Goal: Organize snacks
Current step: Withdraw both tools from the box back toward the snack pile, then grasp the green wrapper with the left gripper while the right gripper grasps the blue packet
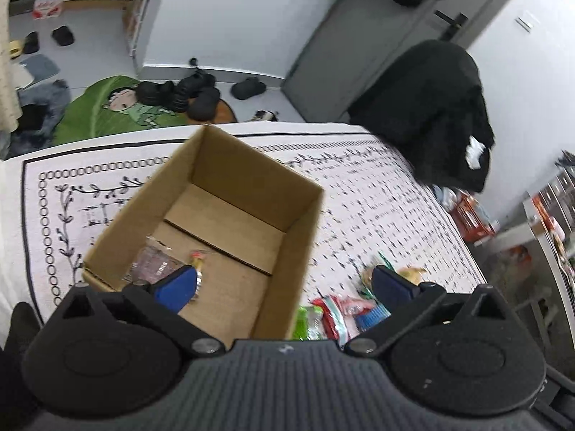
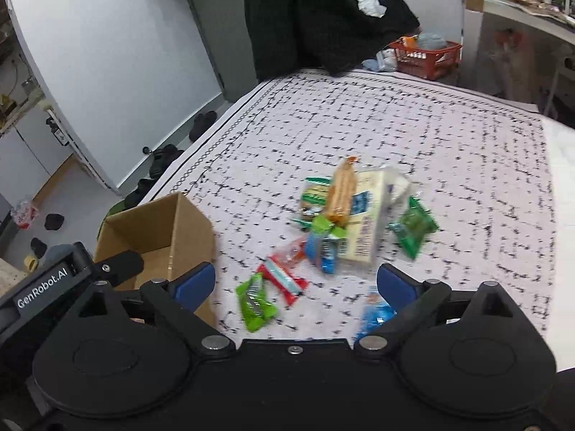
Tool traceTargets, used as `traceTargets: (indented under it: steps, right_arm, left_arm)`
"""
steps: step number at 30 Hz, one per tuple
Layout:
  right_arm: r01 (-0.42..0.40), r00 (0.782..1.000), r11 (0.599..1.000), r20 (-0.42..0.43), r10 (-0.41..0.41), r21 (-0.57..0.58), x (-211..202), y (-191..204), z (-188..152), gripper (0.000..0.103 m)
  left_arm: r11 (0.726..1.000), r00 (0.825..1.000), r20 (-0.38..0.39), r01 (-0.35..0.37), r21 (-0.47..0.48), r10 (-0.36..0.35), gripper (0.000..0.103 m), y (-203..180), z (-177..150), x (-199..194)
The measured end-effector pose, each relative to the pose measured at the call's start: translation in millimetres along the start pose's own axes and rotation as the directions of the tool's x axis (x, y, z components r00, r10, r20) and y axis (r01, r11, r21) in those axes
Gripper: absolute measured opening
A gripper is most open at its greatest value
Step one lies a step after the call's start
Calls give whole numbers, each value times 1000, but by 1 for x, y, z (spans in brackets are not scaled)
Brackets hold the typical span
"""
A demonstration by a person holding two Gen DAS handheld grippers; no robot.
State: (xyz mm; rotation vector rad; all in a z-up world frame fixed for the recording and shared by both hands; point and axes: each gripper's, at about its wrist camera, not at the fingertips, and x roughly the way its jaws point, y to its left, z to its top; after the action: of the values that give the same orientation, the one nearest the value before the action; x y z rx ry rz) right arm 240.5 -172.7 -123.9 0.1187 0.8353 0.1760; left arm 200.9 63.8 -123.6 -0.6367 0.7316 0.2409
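An open cardboard box [image 1: 237, 179] stands on the patterned cloth, and a clear snack packet [image 1: 152, 264] and a small yellow-red snack [image 1: 197, 260] lie on its floor. My left gripper [image 1: 284, 283] hangs open over the box's near right wall, nothing between its blue pads. In the right wrist view the box [image 2: 161, 230] sits at lower left. A heap of snack packets [image 2: 345, 212] lies mid-cloth, with a green packet [image 2: 255, 301], a red one [image 2: 284, 280] and a blue one [image 2: 375, 314] nearer. My right gripper [image 2: 296, 283] is open above these, holding nothing.
A black coat [image 1: 427, 107] drapes over a chair at the table's far side. A red basket [image 2: 426, 57] stands on the floor beyond the table. Shoes [image 1: 187, 93] and a green mat [image 1: 107, 107] lie on the floor behind the box. A desk [image 2: 521, 10] is at far right.
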Motion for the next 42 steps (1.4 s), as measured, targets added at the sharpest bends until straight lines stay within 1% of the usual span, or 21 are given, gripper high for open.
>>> traceTargets:
  steps: [4, 7, 10, 13, 15, 22, 26, 28, 32, 36, 38, 39, 42]
  right_arm:
    - [31, 999, 999, 22, -31, -25, -6, -11, -3, 98]
    - [43, 999, 999, 28, -42, -10, -9, -23, -4, 98]
    - [60, 998, 998, 5, -60, 18, -9, -36, -6, 98]
    - [62, 998, 998, -15, -61, 32, -9, -46, -9, 98]
    - [65, 997, 997, -34, -63, 44, -9, -53, -12, 98]
    - [43, 995, 995, -91, -35, 92, -5, -77, -25, 98]
    - [5, 995, 992, -102, 8, 123, -1, -83, -27, 97]
    - [-7, 994, 991, -103, 22, 135, 3, -86, -27, 95]
    - [-26, 991, 981, -124, 51, 192, 13, -97, -27, 86]
    - [-58, 985, 968, -142, 95, 244, 25, -106, -29, 75]
    - [-72, 983, 963, -144, 112, 260, 30, -107, -29, 72]
    - [-80, 982, 960, -146, 122, 270, 34, -108, -30, 70]
    - [-91, 978, 953, -155, 141, 290, 43, -112, -29, 63]
  left_arm:
    - [998, 1000, 6, 17, 54, -17, 103, -12, -5, -3]
    - [996, 999, 3, 47, 72, -47, 103, -19, -9, -4]
    - [993, 999, 0, 49, 109, -49, 103, -27, -14, -4]
    - [985, 998, -12, 55, 161, -54, 103, -35, -19, -4]
    - [981, 998, -22, 70, 180, -67, 103, -39, -22, -5]
    - [968, 994, -76, 90, 236, -74, 103, -53, -35, 0]
    - [957, 991, -114, 99, 273, -70, 103, -62, -47, 5]
    - [953, 991, -116, 92, 288, -61, 103, -65, -52, 6]
    - [951, 992, -119, 86, 297, -53, 103, -67, -59, 11]
    - [953, 995, -91, 66, 296, -40, 100, -67, -65, 16]
    - [956, 997, -75, 53, 289, -32, 100, -68, -67, 20]
    - [955, 998, -63, 41, 294, -23, 98, -69, -70, 21]
    - [953, 999, -45, 4, 304, 10, 90, -72, -76, 29]
